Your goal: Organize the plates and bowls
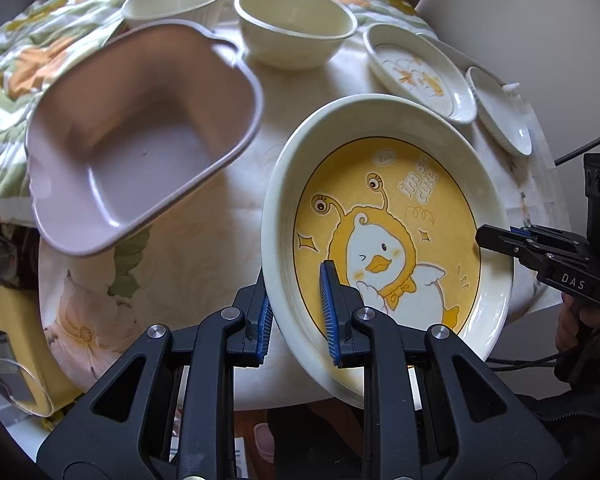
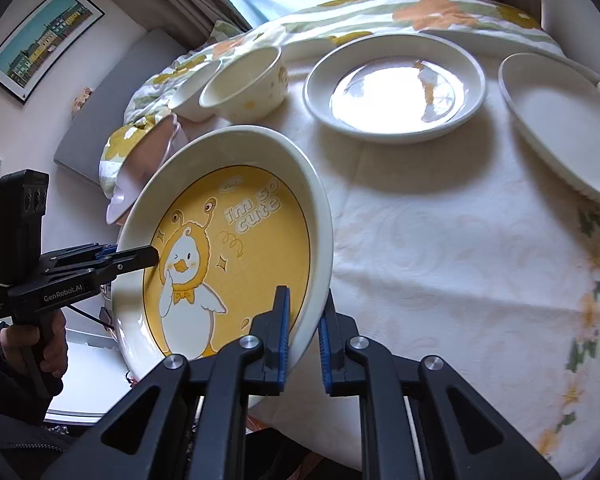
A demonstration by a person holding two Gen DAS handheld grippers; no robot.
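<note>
I have the cream ceramic plate with the yellow duck print [image 1: 384,220] pinched by both tongs, left [image 1: 296,320] and right [image 2: 304,336], above the table; two bowls [image 1: 296,26] and other plates [image 2: 394,88] remain unstacked

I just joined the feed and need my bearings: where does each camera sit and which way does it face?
Left wrist: on the left tool, looking across the table at the duck plate it grips, bowls beyond; right tool enters from the right.
Right wrist: on the right tool, gripping the plate's opposite rim; left tool and a hand show.
Shared: duck plate, both tools.
</note>
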